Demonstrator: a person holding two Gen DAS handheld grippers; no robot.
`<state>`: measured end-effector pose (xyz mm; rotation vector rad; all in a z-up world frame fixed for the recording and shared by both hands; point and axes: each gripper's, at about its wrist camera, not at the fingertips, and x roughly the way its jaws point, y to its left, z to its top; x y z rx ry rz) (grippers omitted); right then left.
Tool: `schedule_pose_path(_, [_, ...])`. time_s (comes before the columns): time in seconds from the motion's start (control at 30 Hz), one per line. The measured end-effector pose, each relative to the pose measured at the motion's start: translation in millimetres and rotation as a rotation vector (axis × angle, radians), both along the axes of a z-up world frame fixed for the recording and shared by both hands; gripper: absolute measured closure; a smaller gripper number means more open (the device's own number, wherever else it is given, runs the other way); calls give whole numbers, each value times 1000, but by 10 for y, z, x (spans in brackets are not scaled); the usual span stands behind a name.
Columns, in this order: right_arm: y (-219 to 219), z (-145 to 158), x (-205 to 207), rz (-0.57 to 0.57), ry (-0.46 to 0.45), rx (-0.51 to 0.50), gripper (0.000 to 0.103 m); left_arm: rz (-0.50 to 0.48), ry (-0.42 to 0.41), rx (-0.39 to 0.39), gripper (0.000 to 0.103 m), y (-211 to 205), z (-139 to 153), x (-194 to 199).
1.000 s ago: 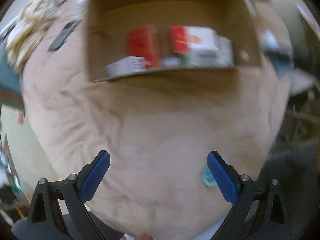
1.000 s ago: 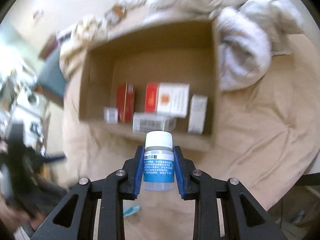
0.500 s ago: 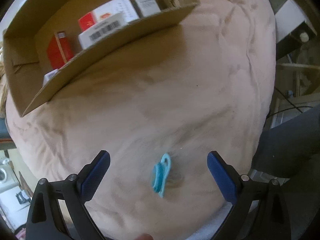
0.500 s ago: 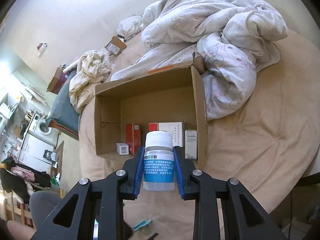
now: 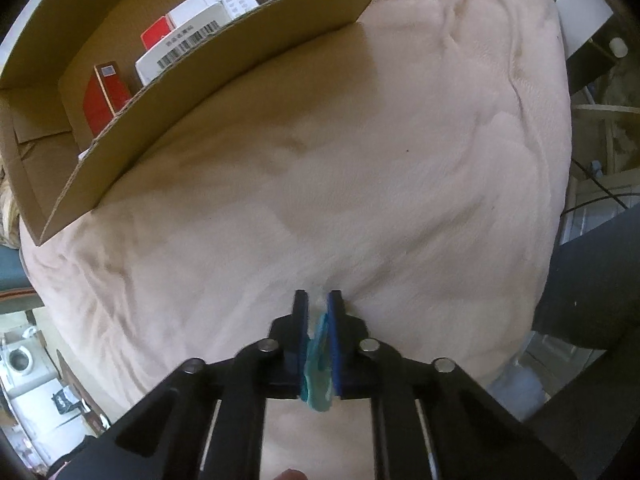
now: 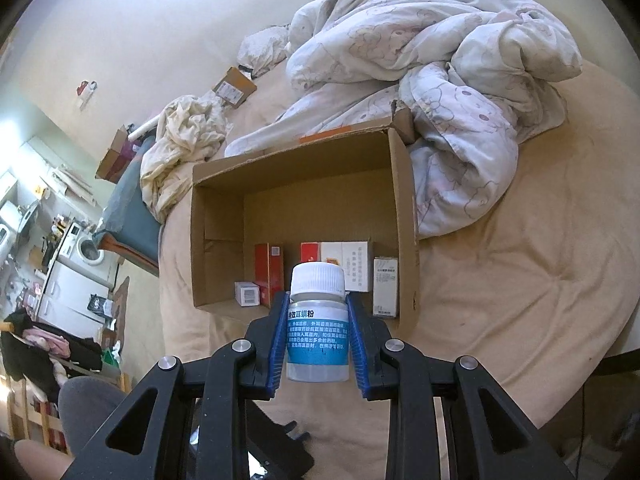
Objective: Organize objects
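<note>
Right wrist: blue-labelled bottle (image 6: pixel 317 332), Chinese print too small to read

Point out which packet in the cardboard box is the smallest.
The small white box at the left end of the row, beside the tall red box; all the other packets stand clearly taller.

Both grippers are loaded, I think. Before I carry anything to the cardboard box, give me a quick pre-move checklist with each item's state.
1. Left gripper closed on the teal item: ok; its jaws have just closed, with the item between the blue pads.
2. That grip is secure: cannot tell; the item looks thin and hangs below the pads.
3. Right gripper shut on the white-capped bottle: ok, bottle upright.
4. Cardboard box open on top: ok.
5. Free floor space in the box: ok; the packets stand along the near wall, and the back is bare.
6. Teal item lifted off the bedspread: cannot tell.
</note>
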<state>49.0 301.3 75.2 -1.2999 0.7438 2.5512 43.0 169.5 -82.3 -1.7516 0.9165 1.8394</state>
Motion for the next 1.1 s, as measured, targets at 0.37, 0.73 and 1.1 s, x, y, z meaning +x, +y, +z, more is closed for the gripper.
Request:
schedule_pose_path(0.37, [3, -155, -62, 0, -57, 25, 73, 58, 41, 36, 98, -287, 221, -107])
schedule_pose_path(0.73, [-55, -304, -102, 17, -107, 46, 73, 210, 134, 84, 99, -919, 662, -458])
schedule_pose_path(1.1, [-122, -472, -121, 29, -165, 65, 73, 347, 234, 200, 99, -1123, 1210, -957])
